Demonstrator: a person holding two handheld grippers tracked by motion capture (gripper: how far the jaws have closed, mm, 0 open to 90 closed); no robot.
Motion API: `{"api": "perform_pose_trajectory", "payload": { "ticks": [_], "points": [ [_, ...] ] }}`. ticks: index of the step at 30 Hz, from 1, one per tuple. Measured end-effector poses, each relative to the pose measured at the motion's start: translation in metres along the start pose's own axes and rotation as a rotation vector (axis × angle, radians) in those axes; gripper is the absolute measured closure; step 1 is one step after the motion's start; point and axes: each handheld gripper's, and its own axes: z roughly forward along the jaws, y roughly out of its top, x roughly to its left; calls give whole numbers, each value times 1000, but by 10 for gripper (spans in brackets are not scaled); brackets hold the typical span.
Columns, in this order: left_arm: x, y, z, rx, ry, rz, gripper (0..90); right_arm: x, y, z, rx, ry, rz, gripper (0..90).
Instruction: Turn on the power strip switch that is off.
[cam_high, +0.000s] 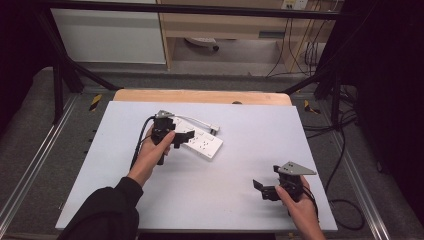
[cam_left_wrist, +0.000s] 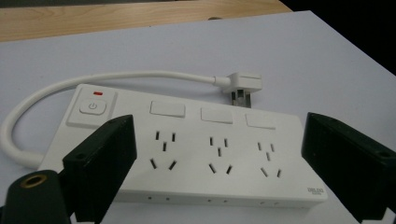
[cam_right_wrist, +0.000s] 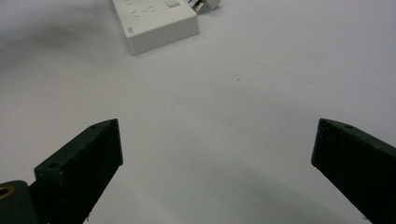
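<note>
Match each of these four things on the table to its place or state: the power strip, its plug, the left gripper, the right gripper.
Things:
1 power strip
2 plug
3 left gripper
4 right gripper

Places or states:
A open over bare table, near the front right
B lies flat, three socket groups facing up
C open, jaws astride the strip
D lies behind the strip on a white cord

Pairs: 1-B, 2-D, 3-C, 4-A

power strip (cam_left_wrist: 187, 154): white, red indicator mark, dark socket slots | cord (cam_left_wrist: 116, 79): white | left gripper (cam_high: 181, 138): black | right gripper (cam_high: 260, 188): black, grey plate | table surface (cam_high: 240, 165): pale grey | table edge (cam_high: 200, 96): light wood
</note>
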Motion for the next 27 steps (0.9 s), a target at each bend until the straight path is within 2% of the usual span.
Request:
{"api": "perform_pose_trajectory", "payload": {
  "ticks": [10,15,20,27],
  "points": [
    [5,-17,-49,-57,3,0,103,0,0,1,1,5,3,25],
    [4,-27,-75,-104,10,-3,97,1,1,3,5,8,-4,25],
    [4,-45,-96,-124,21,5,92,2,1,4,7,14,-11,25],
    [9,-78,-125,-158,35,-1,93,1,1,3,6,10,-11,25]
  ]
}}
